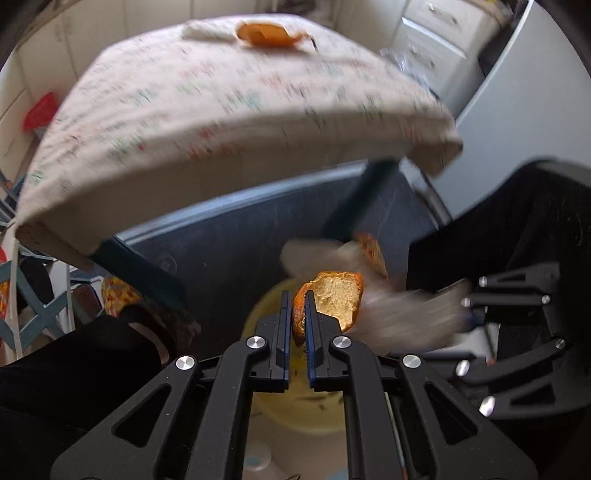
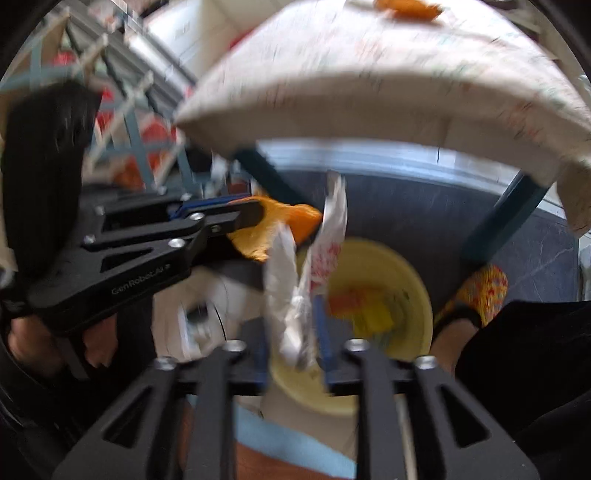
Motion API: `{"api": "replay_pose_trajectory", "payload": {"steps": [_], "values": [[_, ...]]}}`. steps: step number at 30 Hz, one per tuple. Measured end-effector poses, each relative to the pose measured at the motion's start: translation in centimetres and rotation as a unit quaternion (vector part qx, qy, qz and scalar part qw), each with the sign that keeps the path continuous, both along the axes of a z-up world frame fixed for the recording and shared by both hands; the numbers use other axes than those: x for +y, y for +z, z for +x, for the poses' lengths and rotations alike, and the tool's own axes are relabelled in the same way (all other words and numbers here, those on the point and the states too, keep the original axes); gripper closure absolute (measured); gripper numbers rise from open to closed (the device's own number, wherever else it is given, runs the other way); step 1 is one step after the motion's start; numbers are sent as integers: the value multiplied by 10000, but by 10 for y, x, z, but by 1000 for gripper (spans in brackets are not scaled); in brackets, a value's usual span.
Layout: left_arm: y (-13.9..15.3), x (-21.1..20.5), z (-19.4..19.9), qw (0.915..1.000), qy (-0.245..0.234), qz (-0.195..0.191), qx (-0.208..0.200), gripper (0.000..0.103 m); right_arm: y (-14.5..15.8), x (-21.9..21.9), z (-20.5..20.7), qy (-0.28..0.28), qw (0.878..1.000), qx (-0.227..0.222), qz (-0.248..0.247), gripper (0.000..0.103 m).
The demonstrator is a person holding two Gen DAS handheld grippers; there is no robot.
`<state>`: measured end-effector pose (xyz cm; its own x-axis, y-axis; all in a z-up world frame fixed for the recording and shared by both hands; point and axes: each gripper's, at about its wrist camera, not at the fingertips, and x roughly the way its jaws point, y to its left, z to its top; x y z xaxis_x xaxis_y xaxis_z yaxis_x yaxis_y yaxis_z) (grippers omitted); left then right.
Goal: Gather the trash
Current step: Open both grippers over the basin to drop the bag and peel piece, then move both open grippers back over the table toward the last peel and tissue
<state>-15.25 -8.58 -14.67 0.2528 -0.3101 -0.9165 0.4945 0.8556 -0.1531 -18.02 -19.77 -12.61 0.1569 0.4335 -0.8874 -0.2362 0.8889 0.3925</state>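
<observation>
Dark floor (image 1: 229, 240) lies under a small table (image 1: 207, 122) draped in a pale printed cloth, and both tools are tipped steeply down in front of it over a yellow bin (image 2: 413, 280) that sits right beneath their tips. That placement looks deliberate: trash carried to the bin mouth so it can drop straight in.

On the left gripper (image 1: 298, 314) the jaws are pressed together on an orange peel (image 1: 332, 302), which sticks out ahead and to the right of the fingers, directly above the bin. No earlier picture is given, so only the present stance can be told. On the right gripper (image 2: 291, 332) the jaws stand apart, with a crumpled white wrapper (image 2: 295, 280) hanging upright between them; the picture is blurred, but the pads do not seem to press it, so I judge it is being let go into the bin.

Inside the bin, ahead of the right tool, lie red, orange and yellow scraps (image 2: 365, 306), too smeared to name.

One more orange peel (image 1: 269, 35) rests on the far end of the tabletop, well beyond both tools, not yet collected
</observation>
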Motion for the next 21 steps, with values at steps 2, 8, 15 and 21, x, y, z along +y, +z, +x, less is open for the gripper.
{"api": "replay_pose_trajectory", "payload": {"steps": [2, 8, 15, 21], "values": [[-6, -5, -3, 9997, -103, 194, 50, 93, -4, 8, -3, 197, 9994, 30, -281, 53], [-5, 4, 6, 9995, 279, 162, -3, 55, -3, -5, -5, -135, 9998, -53, -138, 44], [3, 18, 18, 9966, 808, -85, -147, 34, 6, -18, -3, -564, 9976, -366, 179, 41], [7, 25, 22, 9938, 1074, -153, -228, 30, 7, -22, 2, -763, 9961, -352, 283, 37]]}}
